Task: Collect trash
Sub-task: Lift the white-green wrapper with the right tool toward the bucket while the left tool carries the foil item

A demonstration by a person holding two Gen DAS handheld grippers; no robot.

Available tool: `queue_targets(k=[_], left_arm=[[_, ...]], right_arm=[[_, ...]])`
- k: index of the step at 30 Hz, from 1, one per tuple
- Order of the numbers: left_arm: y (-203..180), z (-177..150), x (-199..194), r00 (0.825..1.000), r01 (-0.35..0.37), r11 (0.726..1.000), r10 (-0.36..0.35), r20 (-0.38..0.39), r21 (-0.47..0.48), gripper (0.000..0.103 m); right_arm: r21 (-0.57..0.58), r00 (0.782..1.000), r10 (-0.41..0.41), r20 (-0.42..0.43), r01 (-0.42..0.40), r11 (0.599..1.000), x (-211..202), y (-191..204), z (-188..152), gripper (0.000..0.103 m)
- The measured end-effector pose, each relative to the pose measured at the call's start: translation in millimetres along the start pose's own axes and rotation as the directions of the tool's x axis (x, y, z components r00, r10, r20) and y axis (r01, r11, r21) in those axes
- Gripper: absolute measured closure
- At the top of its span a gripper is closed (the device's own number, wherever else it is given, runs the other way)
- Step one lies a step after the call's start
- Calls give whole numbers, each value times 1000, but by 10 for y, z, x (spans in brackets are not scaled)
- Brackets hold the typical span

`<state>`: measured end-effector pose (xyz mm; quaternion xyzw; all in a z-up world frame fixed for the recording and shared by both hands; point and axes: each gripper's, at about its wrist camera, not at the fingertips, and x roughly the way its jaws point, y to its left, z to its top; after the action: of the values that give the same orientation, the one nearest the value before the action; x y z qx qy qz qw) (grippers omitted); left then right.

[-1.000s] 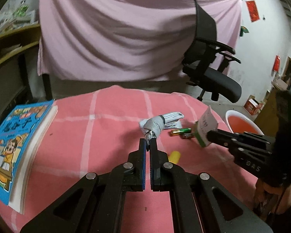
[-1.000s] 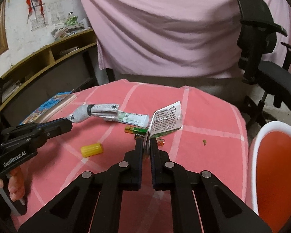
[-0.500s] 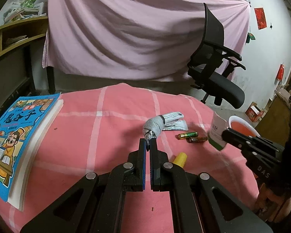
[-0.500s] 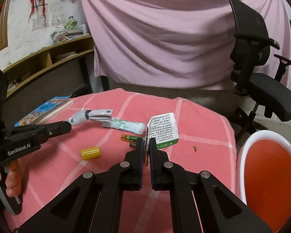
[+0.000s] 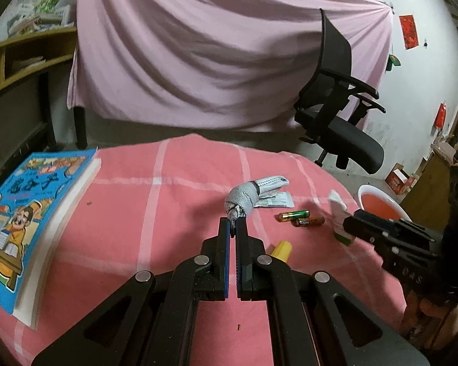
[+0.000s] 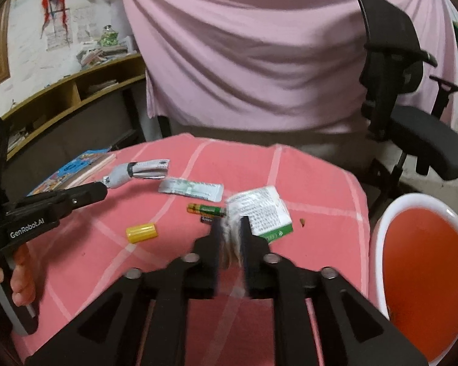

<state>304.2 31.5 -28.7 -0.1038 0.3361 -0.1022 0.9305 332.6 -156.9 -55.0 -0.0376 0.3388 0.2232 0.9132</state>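
My left gripper [image 5: 232, 224] is shut on the twisted end of a grey-and-white rolled wrapper [image 5: 244, 196], which rests on the pink checked cloth [image 5: 174, 201]. In the right wrist view the same wrapper [image 6: 137, 172] lies at the tip of that gripper [image 6: 102, 189]. My right gripper [image 6: 230, 228] has its jaws opening. A white-and-green packet [image 6: 261, 213] stands blurred between and just past them, with its pads apart from it. The left wrist view shows this packet [image 5: 339, 213] upright at the right gripper's tip [image 5: 349, 225].
Two batteries [image 5: 300, 218], a yellow cap [image 6: 142, 232] and a flat white sachet [image 6: 192, 189] lie on the cloth. A white-rimmed orange basin [image 6: 381, 231] sits beyond the right table edge. A blue book [image 5: 24, 222] lies at the left, and an office chair [image 5: 336, 122] stands behind.
The right gripper's jaws have parted, and the white-and-green packet sits lower and blurred between them. The left gripper still holds the grey wrapper in the same place.
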Motion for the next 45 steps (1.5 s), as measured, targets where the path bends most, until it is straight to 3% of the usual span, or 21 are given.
queue_targets(k=[1,6,16,28,34,37,40,45], left_arm=[[16,6,8,1000,1,1000,-1,-6,-6,102],[46,21,29,1000,8,1000,-8,-23,-15,102],[127,15,138,995,8,997,-15,-94,-75,102],[80,10,104,997,14,998,-19,-80,-62,102],[36,-20,-80,1000,16,999,-15,3,-45,102],[-36,-57,-270,996,10,999,-7,93,-31,102],[-130,-130,-487,980,8,999,0,198,-36,102],[-459,-163,-675,956,8,1000,-10,292,9,102]], right_arm=[[3,1000,1,-2,-1,1000,-1,-7,0,49],[26,997,8,-73,-6,1000,129,-41,5,35],[48,983,48,-179,-40,998,455,-122,90,31],[60,989,79,-125,-72,996,357,-154,84,38],[12,999,49,-1,-49,999,128,-75,86,38],[-18,992,30,122,-28,999,-107,-18,63,37],[-27,969,18,245,-11,1000,-351,2,21,37],[-16,910,-13,413,21,1000,-738,-33,-68,37]])
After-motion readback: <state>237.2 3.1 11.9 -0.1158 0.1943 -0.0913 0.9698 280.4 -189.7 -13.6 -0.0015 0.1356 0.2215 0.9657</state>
